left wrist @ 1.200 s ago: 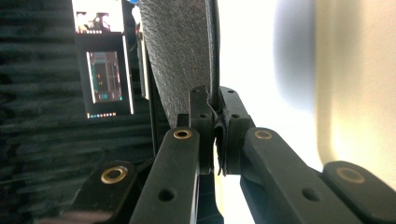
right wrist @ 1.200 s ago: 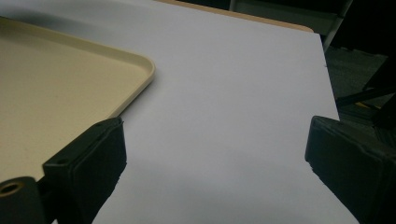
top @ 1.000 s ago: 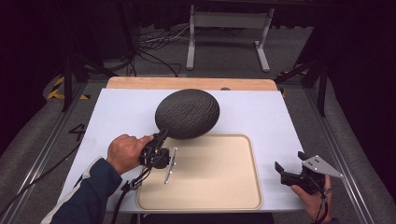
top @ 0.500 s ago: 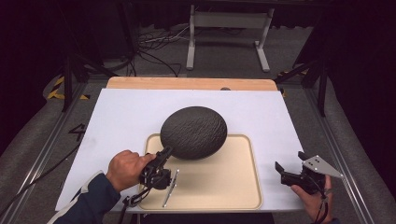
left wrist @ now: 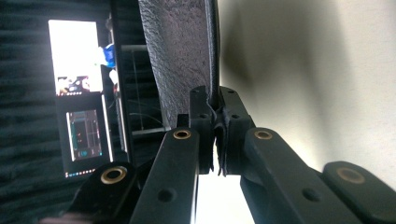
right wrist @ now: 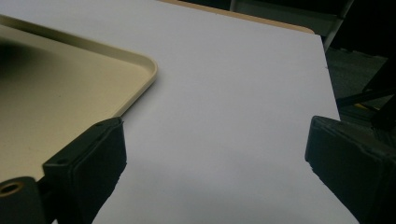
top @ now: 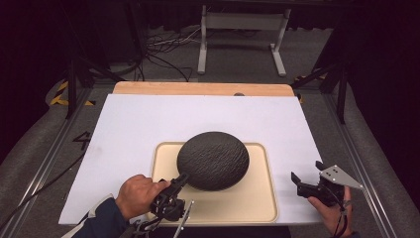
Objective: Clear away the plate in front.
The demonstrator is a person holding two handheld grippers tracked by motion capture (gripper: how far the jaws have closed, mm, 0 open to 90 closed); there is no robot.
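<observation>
Black and roughly textured, a round dished plate (top: 213, 159) hangs tilted over the beige rectangular plastic tray (top: 257, 208), its bumpy underside turned up toward the high camera. We grip its near rim with the left gripper (top: 177, 182), whose jaws are pressed together on the thin edge; the left gripper view shows that edge (left wrist: 214, 60) running straight up from between the two pads. Our left hand (top: 137, 195) sits at the tray's near left corner. The tray lies on a white sheet (top: 129, 129) that covers most of the surface, with a strip of pale wood (top: 198, 89) showing along the far edge. Our right gripper (top: 303, 181) is held low over the sheet just right of the tray, its jaws spread wide with nothing between them, well apart from the plate.
</observation>
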